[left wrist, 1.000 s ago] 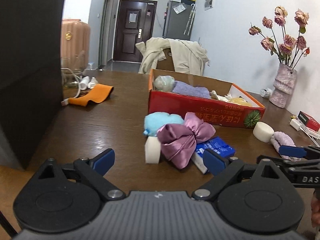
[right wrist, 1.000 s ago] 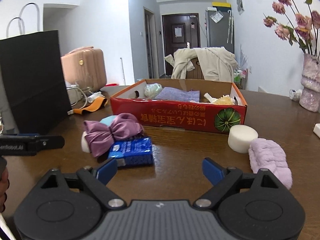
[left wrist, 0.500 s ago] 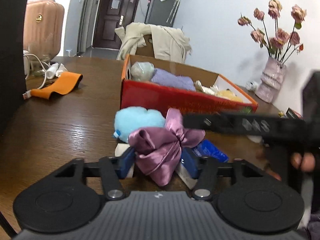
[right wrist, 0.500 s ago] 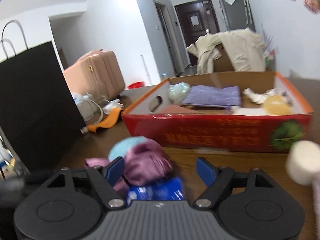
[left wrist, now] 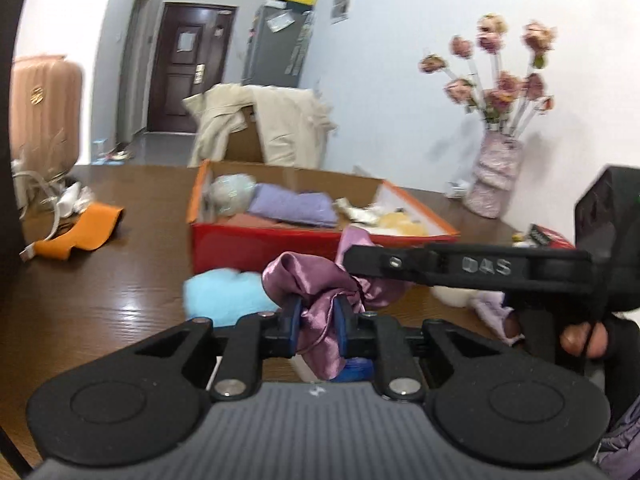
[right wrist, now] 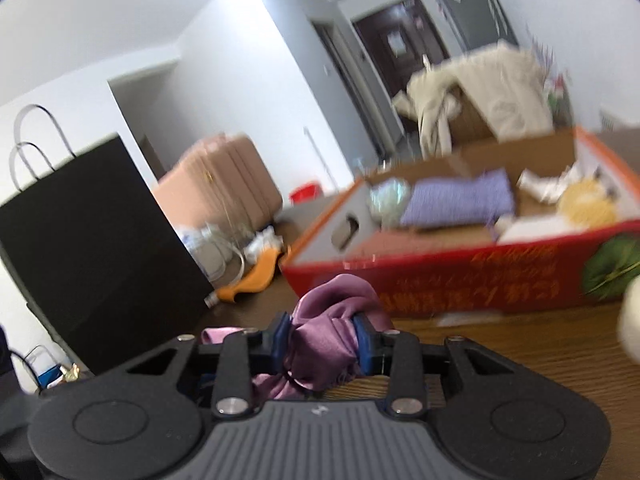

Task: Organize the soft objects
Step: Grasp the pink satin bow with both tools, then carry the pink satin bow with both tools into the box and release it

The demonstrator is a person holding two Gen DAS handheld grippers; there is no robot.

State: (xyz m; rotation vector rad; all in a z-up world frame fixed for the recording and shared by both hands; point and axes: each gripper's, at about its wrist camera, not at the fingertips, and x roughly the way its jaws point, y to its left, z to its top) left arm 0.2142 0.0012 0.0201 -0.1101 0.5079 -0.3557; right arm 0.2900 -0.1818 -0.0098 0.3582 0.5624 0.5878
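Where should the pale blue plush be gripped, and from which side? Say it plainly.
Grip the pale blue plush across its rounded, bulging middle, coming in from the front and slightly above. It lies low on the table, with its right edge against the purple satin bow. Its left and top look bare, so the tool's jaws can probably straddle it there.

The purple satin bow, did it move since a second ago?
Yes. The purple satin bow lay flat beside the blue plush; now it is bunched up toward the red box, with the left gripper and right gripper just closed on it.
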